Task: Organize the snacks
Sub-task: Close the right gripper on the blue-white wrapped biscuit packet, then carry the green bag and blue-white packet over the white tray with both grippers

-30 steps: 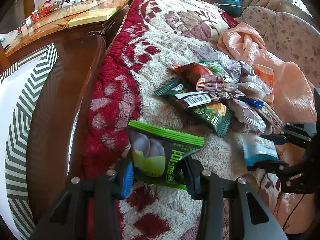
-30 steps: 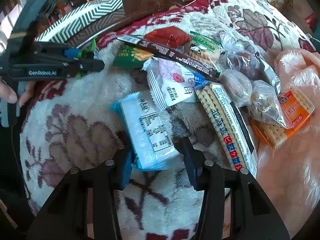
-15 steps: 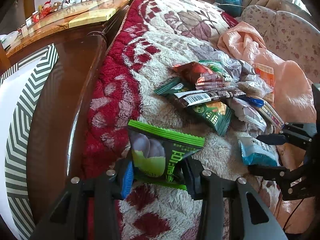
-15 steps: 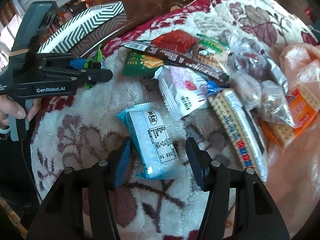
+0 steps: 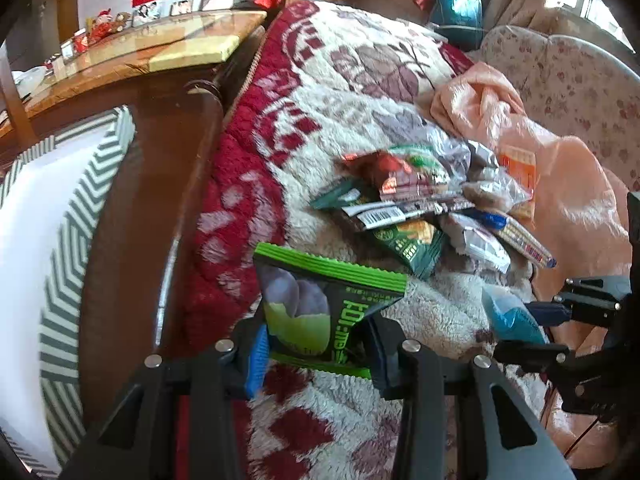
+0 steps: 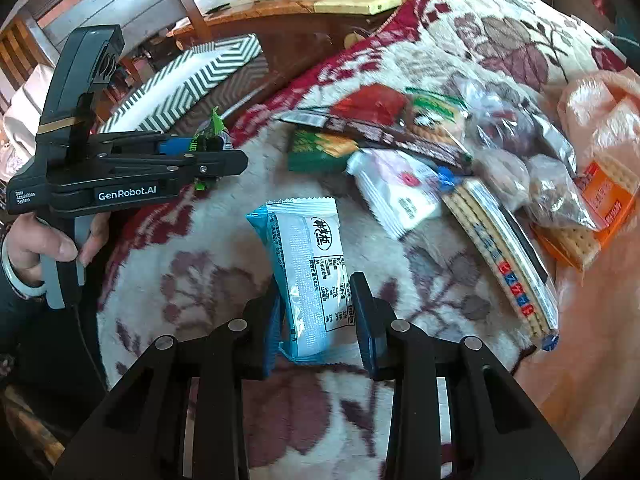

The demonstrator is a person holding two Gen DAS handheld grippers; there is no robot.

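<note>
Two tongs gripping: left tongs (image 5: 316, 344) holding green pack (image 5: 320, 312), right tongs (image 6: 316, 316) clamping blue pack (image 6: 308, 276); lifting straight, avoiding pile (image 6: 440, 152).

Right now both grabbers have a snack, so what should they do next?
Probably lift the blue packet off the blanket. The right gripper has its jaws shut on it, and the left gripper already holds the green packet, so both could then go to the striped box.

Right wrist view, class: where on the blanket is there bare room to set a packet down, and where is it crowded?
Bare blanket lies between the left gripper and the blue-white packet. Right of that packet the snack pile crowds toward the peach cloth.
</note>
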